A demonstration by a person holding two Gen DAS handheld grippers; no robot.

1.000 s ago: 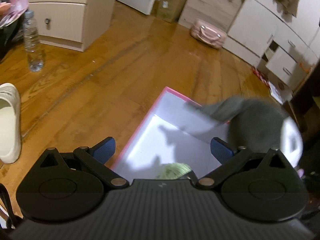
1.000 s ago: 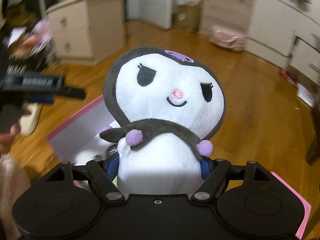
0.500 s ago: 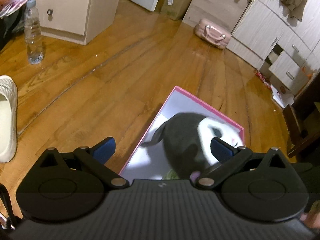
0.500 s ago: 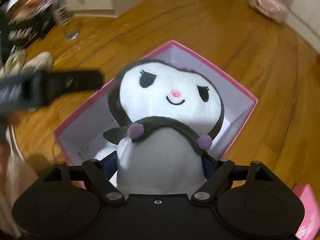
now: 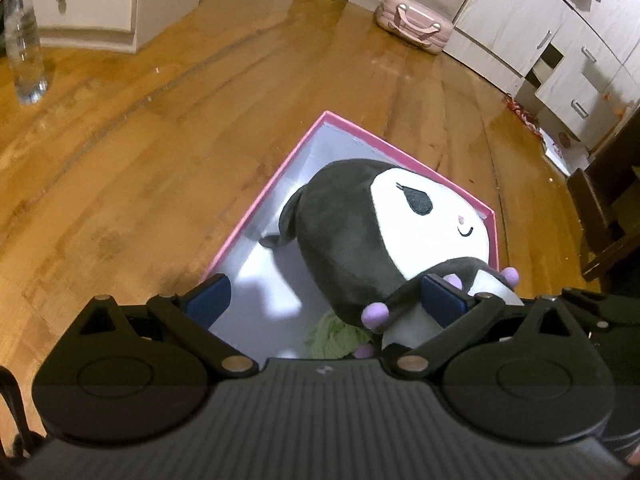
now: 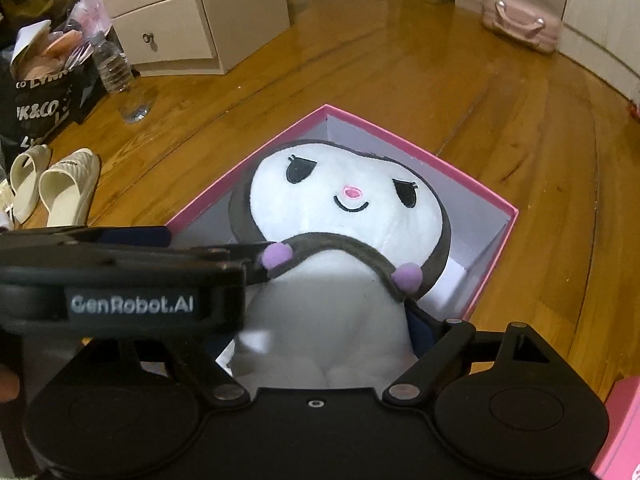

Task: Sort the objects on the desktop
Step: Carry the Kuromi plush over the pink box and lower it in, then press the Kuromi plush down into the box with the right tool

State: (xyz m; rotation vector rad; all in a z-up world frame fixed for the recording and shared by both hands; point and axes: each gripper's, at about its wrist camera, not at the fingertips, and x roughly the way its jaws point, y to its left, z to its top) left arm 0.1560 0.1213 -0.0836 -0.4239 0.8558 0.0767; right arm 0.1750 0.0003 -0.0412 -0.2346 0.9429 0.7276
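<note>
A white and dark grey plush doll with purple pom-poms lies inside a pink-rimmed open box on the wooden floor. My right gripper is shut on the doll's white body and holds it down in the box. In the left wrist view the doll fills the right half of the box, with a green fuzzy thing under it. My left gripper is open and empty, hovering over the box's near edge. It also shows in the right wrist view at the left.
A plastic bottle, a black bag and a pair of cream slippers stand at the left. A drawer unit and a pink case are farther back. A pink lid lies at the right.
My right gripper has lowered the doll from above the box down into it. My left gripper stayed open and moved closer over the box.
</note>
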